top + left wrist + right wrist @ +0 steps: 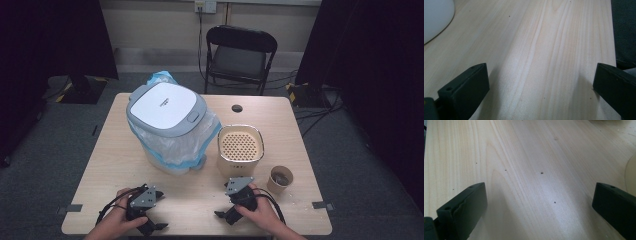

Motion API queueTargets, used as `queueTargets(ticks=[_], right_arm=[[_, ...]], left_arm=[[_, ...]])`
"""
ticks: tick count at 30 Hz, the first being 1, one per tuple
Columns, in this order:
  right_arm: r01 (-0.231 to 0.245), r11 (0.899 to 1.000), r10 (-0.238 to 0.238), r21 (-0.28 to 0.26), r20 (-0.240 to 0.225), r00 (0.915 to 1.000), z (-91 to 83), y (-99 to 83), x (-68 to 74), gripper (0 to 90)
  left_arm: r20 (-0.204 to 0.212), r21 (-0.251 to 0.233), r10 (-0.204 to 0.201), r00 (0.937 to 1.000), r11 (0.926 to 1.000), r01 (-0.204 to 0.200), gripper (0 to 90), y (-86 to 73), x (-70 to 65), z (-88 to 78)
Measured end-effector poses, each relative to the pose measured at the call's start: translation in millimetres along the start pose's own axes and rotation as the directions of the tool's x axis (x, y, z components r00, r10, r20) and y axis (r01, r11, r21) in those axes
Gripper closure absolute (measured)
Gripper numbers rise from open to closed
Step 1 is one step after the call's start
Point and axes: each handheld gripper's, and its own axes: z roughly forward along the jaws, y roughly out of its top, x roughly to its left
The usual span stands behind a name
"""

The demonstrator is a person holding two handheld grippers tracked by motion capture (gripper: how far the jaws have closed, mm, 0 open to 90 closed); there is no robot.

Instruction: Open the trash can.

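Both grippers are resting wide open on the table (200, 200), holding nothing. The cup (280, 179) is standing at two o'clock from the right gripper (227, 214), near it; the left gripper (152, 226) is much farther.

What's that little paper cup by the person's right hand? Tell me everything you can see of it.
The paper cup is small and tan, like plain kraft paper, with a rolled rim. It stands upright on the wooden table near the right front edge, just right of the cream box with the perforated top, apart from it as far as the high view shows. Something dark lies inside; what it is I cannot tell. Nothing grips it: the right tongs lie open on the table to its left, not touching it.
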Motion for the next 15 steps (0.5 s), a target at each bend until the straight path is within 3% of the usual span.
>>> queueTargets(ticks=[11,15], right_arm=[[0.005,1.000,-0.004,0.027,-0.022,0.9998,-1.5,2.0,-2.1,0.0],[0.018,0.998,-0.016,0.062,-0.029,0.9995,-6.3,6.0,-3.5,13.0]], left_arm=[[-0.001,-0.001,-0.001,1.0000,1.0000,0.001,0.0,0.0,-0.1,0.1],[-0.001,0.000,0.000,1.0000,1.0000,0.000,0.0,0.0,0.0,0.0]])
